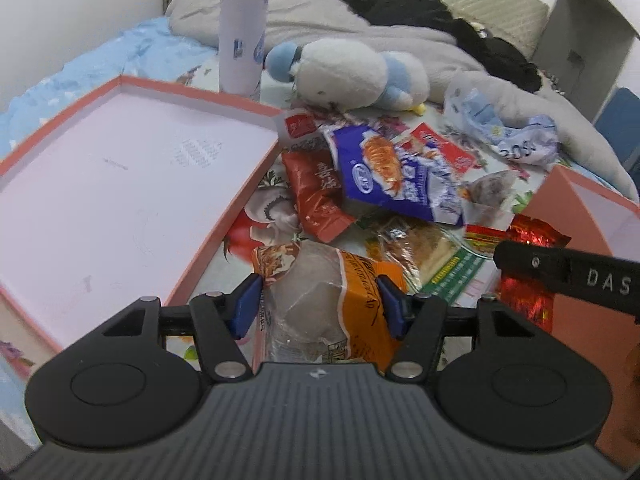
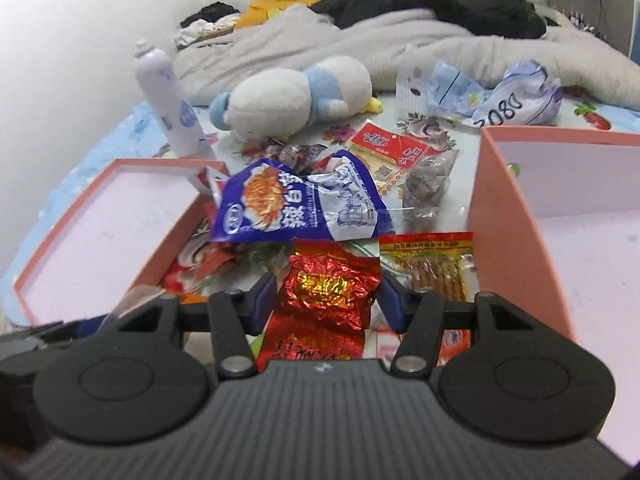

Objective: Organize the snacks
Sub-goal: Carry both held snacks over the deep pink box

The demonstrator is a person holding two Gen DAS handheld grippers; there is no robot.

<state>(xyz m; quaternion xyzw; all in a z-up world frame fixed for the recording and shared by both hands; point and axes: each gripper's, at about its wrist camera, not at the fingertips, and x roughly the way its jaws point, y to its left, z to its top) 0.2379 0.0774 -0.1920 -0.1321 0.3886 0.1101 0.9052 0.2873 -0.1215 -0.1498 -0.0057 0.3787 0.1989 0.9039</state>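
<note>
The left gripper [image 1: 320, 304] is clamped on a clear-and-orange plastic snack bag [image 1: 320, 300]: both blue pads press its sides, and the bag's long axis runs straight out along the fingers. The right gripper [image 2: 326, 300] is clamped the same way on a crinkled red foil packet with a gold label [image 2: 324, 300], whose length also follows the fingers.

What the coming move turns on is which container lies to which side of each claw. To the left of the left gripper, and close beside it, sits the shallow salmon-pink cardboard tray with a pale lining [image 1: 224, 216]; its near rim runs diagonally away from the left pad. To the right of the right gripper stands the deeper salmon-pink cardboard box [image 2: 504, 216], its tall wall just beside the right pad. So each hand is the nearer one to its own container, and my judgement is that each bag goes outward, away from the other hand, and not across.

Ahead of both claws, between tray and box, the remaining snacks lie heaped on the floral cloth: a blue-and-white crumpled packet [image 2: 296, 204] uppermost, and a flat clear pack with a red-and-yellow header [image 2: 428, 268] just ahead-right of the right claw. The tall wall would have to be cleared before letting go.
</note>
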